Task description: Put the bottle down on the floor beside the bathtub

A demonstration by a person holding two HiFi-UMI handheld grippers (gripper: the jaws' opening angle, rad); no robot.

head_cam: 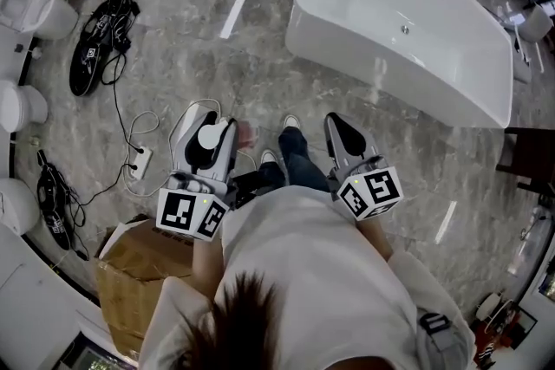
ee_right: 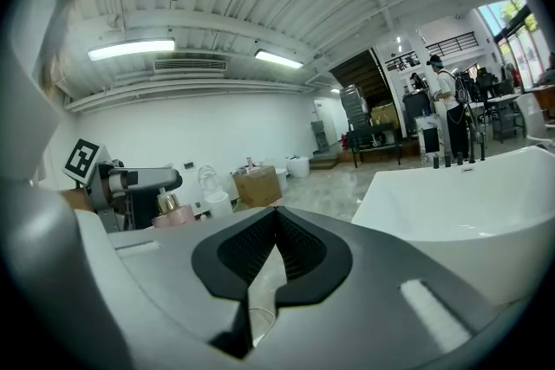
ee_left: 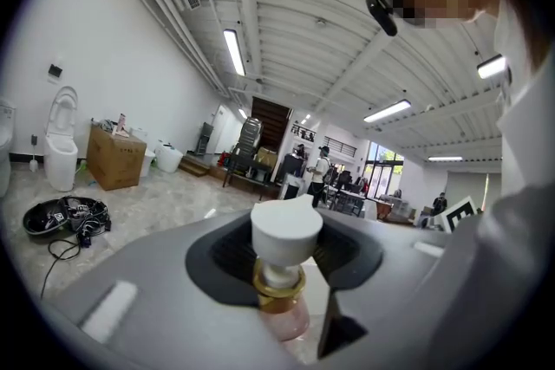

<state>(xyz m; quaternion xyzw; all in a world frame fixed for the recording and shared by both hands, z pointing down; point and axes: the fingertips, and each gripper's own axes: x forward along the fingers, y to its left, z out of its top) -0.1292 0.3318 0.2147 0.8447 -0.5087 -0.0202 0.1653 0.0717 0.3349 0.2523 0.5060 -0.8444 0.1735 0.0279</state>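
My left gripper (head_cam: 206,124) is shut on a bottle, held out in front of the person's body well above the floor. In the left gripper view the bottle (ee_left: 284,318) has a white cap, a gold collar and a pink body, and the dark pads (ee_left: 227,254) clamp its neck. My right gripper (head_cam: 335,120) hangs beside it, shut with nothing between its jaws, whose tips meet in the right gripper view (ee_right: 276,212). The white bathtub (head_cam: 408,26) stands on the marble floor ahead and to the right, also seen in the right gripper view (ee_right: 468,204).
A cardboard box (head_cam: 139,273) sits at the person's left. A power strip with cables (head_cam: 139,160) and black bags (head_cam: 102,43) lie on the floor to the left, near white toilets (head_cam: 35,13). A dark chair (head_cam: 531,156) stands at the right edge.
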